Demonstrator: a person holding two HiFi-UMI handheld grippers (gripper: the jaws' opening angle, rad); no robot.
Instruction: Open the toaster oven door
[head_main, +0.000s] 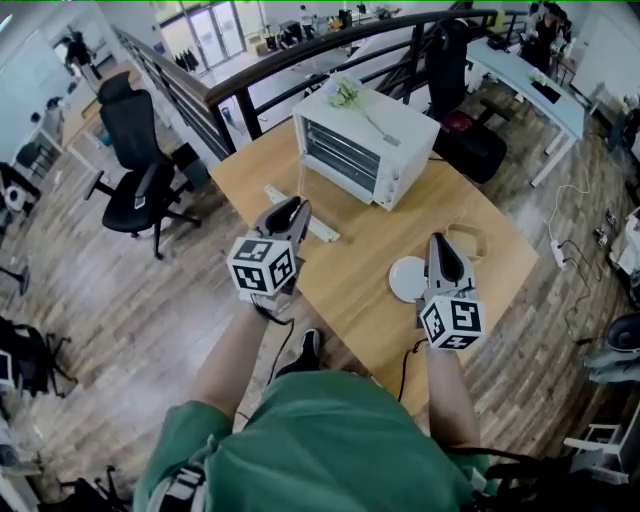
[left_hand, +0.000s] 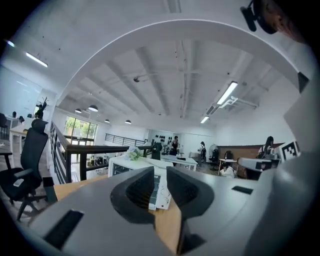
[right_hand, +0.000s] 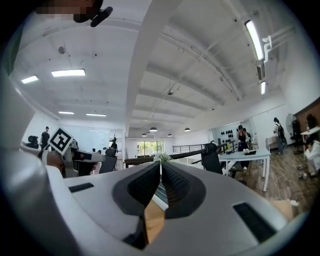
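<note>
A white toaster oven (head_main: 365, 150) stands at the far side of the wooden table (head_main: 360, 250), its glass door (head_main: 338, 157) closed and facing me, a small bunch of flowers (head_main: 345, 92) on top. My left gripper (head_main: 298, 208) hovers over the table's left part, short of the oven and pointing at it, jaws shut on nothing. In the left gripper view the oven (left_hand: 125, 165) shows just past the left gripper (left_hand: 160, 175). My right gripper (head_main: 438, 241) hangs lower right, shut and empty. In the right gripper view the right gripper (right_hand: 160, 169) points toward the flowers (right_hand: 162, 157).
A white round disc (head_main: 407, 279) lies just left of the right gripper, a small cardboard box (head_main: 467, 243) to its right. A pale flat strip (head_main: 315, 226) lies by the left gripper. A black railing (head_main: 300, 60) runs behind the table, an office chair (head_main: 135, 150) stands at the left.
</note>
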